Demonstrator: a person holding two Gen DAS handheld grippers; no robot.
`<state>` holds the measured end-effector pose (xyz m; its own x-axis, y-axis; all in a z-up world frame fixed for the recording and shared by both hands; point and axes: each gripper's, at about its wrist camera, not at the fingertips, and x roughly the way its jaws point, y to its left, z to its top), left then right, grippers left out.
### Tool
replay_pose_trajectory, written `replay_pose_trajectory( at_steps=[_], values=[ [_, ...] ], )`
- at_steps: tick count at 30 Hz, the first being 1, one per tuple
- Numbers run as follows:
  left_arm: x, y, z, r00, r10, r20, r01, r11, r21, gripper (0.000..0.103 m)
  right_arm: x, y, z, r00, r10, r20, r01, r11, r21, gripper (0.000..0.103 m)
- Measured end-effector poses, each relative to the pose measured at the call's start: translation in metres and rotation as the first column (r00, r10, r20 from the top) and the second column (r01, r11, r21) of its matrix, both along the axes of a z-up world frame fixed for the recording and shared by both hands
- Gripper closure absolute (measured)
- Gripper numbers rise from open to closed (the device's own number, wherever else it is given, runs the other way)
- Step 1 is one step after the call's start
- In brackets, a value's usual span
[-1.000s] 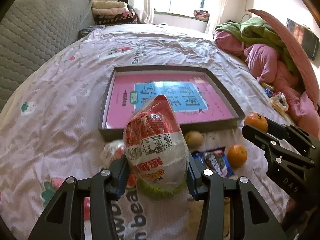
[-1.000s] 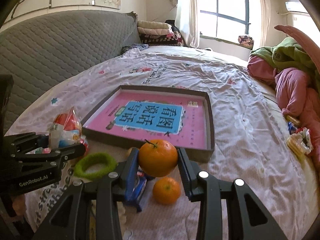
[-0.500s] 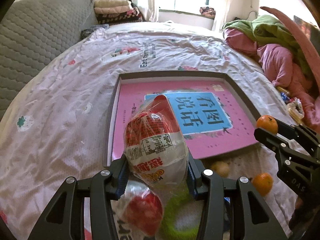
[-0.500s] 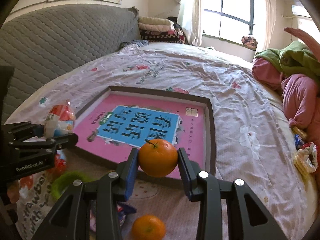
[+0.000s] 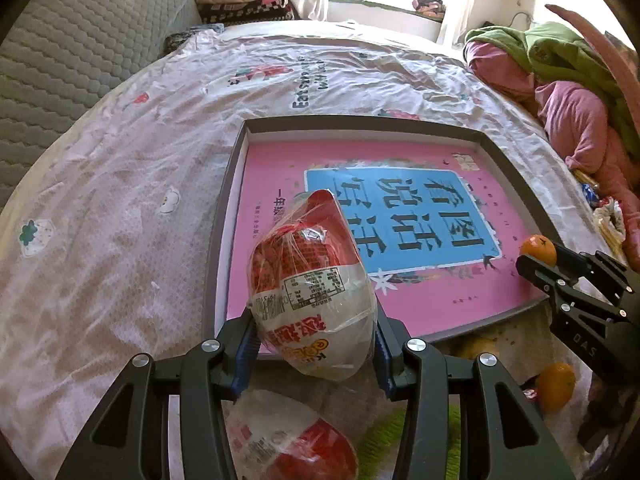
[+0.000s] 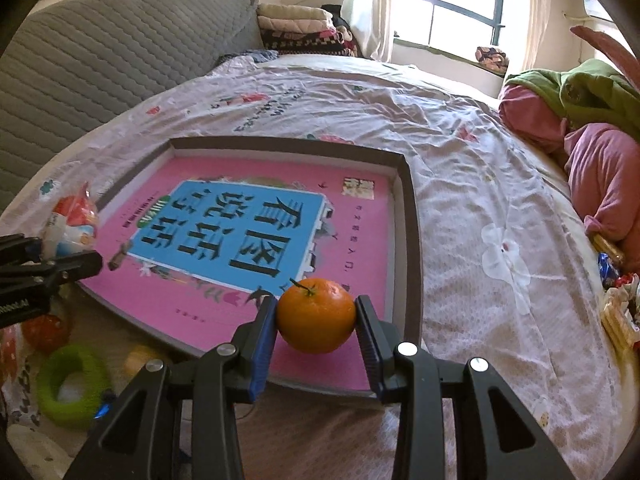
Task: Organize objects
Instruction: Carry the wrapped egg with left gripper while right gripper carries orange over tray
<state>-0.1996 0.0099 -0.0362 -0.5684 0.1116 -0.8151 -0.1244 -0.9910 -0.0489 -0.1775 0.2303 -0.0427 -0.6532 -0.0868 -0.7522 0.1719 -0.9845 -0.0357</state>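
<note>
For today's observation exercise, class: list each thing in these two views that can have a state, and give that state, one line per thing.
left gripper: shut on the snack bag
snack bag: held, raised over the tray's near edge
right gripper: shut on the orange
orange: held above the tray's near corner
tray: open, holding a pink book
pink book: closed, flat
green ring: lying outside the tray

A red-and-white wrapped noodle bowl (image 5: 310, 292) sits tilted at lower centre, over the near-left rim of the grey tray (image 5: 224, 216). A stemmed orange (image 6: 316, 315) hangs lower centre above its pink floor.
</note>
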Motion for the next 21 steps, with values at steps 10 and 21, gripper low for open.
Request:
replay_pose_trajectory(
  at_steps=[10, 21],
  values=[
    [-0.011, 0.001, -0.009, 0.999, -0.010, 0.047, 0.010, 1.000, -0.008, 0.053, -0.006, 0.000, -0.003, 1.000, -0.008, 0.011, 0.008, 1.000, -0.014, 0.063],
    [-0.013, 0.001, -0.014, 0.998, -0.011, 0.061, 0.012, 1.000, -0.008, 0.053, -0.010, 0.004, -0.004, 0.999, -0.023, 0.032, 0.024, 1.000, -0.019, 0.063]
  ],
)
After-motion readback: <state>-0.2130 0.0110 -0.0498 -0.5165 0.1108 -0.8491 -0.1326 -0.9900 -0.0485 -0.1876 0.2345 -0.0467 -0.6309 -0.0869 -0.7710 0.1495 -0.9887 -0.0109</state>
